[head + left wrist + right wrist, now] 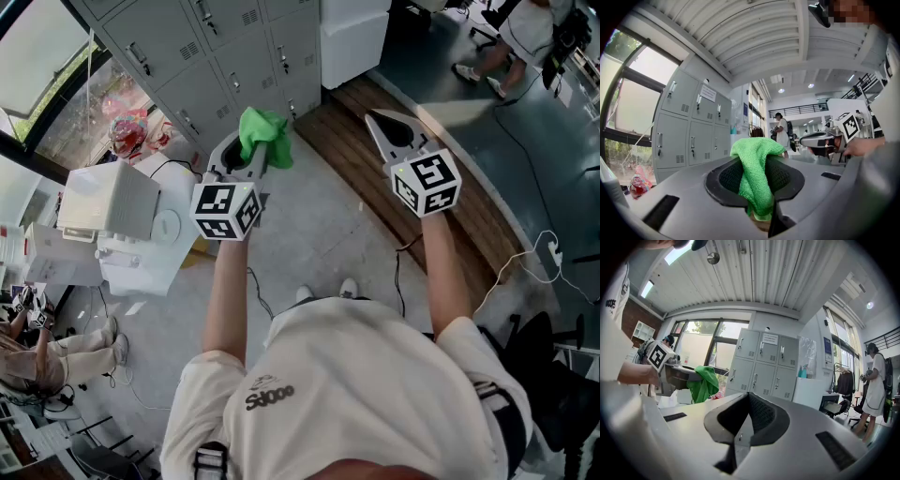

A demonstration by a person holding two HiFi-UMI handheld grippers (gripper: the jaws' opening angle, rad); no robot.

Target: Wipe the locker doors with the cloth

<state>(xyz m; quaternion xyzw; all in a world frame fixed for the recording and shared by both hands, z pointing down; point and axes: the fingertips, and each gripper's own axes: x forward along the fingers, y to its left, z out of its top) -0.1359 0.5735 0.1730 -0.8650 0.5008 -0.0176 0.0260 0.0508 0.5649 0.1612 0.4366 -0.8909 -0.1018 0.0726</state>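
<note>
A green cloth (263, 136) hangs from my left gripper (247, 156), which is shut on it; its folds drape over the jaws in the left gripper view (755, 174). The grey locker doors (208, 58) stand ahead and to the left, some way off, and show in the left gripper view (689, 126) and the right gripper view (766, 366). My right gripper (392, 131) is held up beside the left one, jaws closed with nothing between them (743, 427). From the right gripper view the cloth (704, 383) shows at the left.
A white cabinet (354, 37) stands right of the lockers. A white box-like unit (117, 220) sits at the left on the floor. A raised wooden strip (422, 178) runs along the right. People stand and sit in the background (516, 37). Cables lie on the floor.
</note>
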